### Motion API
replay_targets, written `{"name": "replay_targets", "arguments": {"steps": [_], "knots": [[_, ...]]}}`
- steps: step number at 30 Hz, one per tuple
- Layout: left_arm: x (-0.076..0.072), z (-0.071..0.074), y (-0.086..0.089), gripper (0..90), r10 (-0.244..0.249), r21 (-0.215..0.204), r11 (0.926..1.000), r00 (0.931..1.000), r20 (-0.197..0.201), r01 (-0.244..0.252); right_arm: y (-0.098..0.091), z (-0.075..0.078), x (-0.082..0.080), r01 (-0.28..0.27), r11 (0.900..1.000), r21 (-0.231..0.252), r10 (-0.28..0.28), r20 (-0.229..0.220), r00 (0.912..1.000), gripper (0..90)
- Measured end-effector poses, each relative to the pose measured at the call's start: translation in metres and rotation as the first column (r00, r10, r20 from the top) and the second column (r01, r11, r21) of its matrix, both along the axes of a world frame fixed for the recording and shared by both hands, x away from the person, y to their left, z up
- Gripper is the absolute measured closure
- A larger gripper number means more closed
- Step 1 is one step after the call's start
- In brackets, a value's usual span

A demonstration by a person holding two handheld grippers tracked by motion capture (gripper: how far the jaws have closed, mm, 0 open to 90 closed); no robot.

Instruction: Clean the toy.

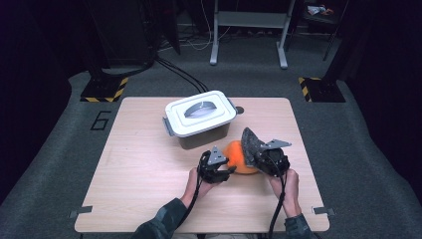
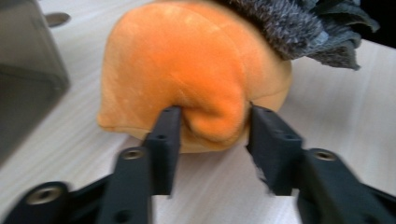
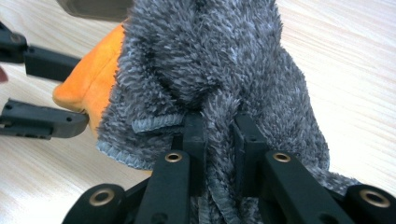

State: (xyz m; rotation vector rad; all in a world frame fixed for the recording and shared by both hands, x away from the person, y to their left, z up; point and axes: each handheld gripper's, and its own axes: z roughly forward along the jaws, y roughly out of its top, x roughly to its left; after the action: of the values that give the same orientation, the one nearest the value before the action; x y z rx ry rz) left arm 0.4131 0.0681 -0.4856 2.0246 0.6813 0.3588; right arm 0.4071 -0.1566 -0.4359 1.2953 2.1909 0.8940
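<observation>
On the counter [image 1: 149, 159], the left gripper [image 1: 225, 172] points toward 2 o'clock at the orange plush [image 1: 238, 155]. In the left gripper view its jaws stand part open around a fold of the plush [image 2: 196, 79]; the left pad touches the fold, the right one stands just off it. The plush lies near the counter's middle, at 5 o'clock from the lidded box [image 1: 200, 118]. To its right, the right gripper [image 1: 258, 155] has its jaws clamped tight on a grey cloth [image 3: 219, 70], which drapes over the plush's right side.
</observation>
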Motion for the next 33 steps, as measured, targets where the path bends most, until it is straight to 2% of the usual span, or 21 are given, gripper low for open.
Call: {"name": "replay_targets", "arguments": {"steps": [1,2,4,6,9,13,16,24,27,30,33], "knots": [[0.000,0.000,-0.001,48.9,0.003,0.016,0.9999,0.9999,0.010,-0.003,-0.001,-0.001,0.000,-0.002,1.0000,-0.001,0.002,0.002,1.0000,78.0],[0.000,0.000,-0.003,49.4,0.002,0.028,0.9996,1.0000,0.010,-0.002,-0.001,-0.001,0.001,-0.005,1.0000,-0.006,0.005,0.003,1.0000,78.0],[0.000,-0.001,-0.004,61.0,0.003,0.034,0.9994,0.9998,0.021,-0.004,0.000,-0.002,0.000,0.002,1.0000,-0.002,-0.002,0.004,1.0000,78.0],[0.001,-0.002,-0.004,68.9,0.002,0.031,0.9995,0.9999,0.012,-0.002,-0.002,-0.002,0.001,0.001,1.0000,0.005,-0.001,0.005,1.0000,78.0],[0.001,-0.003,-0.004,73.9,0.007,0.030,0.9995,0.9999,0.015,-0.008,-0.009,-0.005,0.002,0.018,0.9996,0.020,-0.018,0.001,0.9998,77.9],[0.002,-0.003,-0.003,75.2,0.009,0.019,0.9998,0.9999,0.006,-0.009,-0.023,-0.013,0.004,0.068,0.9977,0.009,-0.067,-0.020,0.9975,78.0],[0.002,-0.004,-0.003,75.2,0.007,0.015,0.9999,1.0000,0.001,-0.007,-0.035,-0.027,0.009,0.104,0.9943,0.024,-0.102,-0.068,0.9924,78.0],[0.004,-0.004,-0.001,75.4,0.004,0.000,1.0000,0.9999,-0.016,-0.004,-0.049,-0.049,0.020,0.138,0.9903,0.017,-0.134,-0.135,0.9818,77.9],[0.004,-0.003,0.000,75.8,0.011,0.001,0.9999,0.9999,-0.011,-0.011,-0.052,-0.043,0.015,0.152,0.9882,0.022,-0.149,-0.115,0.9822,78.0],[0.005,-0.003,0.002,75.8,0.004,-0.006,1.0000,0.9998,-0.022,-0.004,-0.053,-0.023,0.005,0.156,0.9869,0.043,-0.153,-0.063,0.9862,78.0],[0.006,-0.003,0.002,75.7,0.002,-0.009,1.0000,0.9998,-0.019,-0.002,-0.046,0.000,-0.006,0.107,0.9928,0.055,-0.107,0.012,0.9941,77.9]]}}
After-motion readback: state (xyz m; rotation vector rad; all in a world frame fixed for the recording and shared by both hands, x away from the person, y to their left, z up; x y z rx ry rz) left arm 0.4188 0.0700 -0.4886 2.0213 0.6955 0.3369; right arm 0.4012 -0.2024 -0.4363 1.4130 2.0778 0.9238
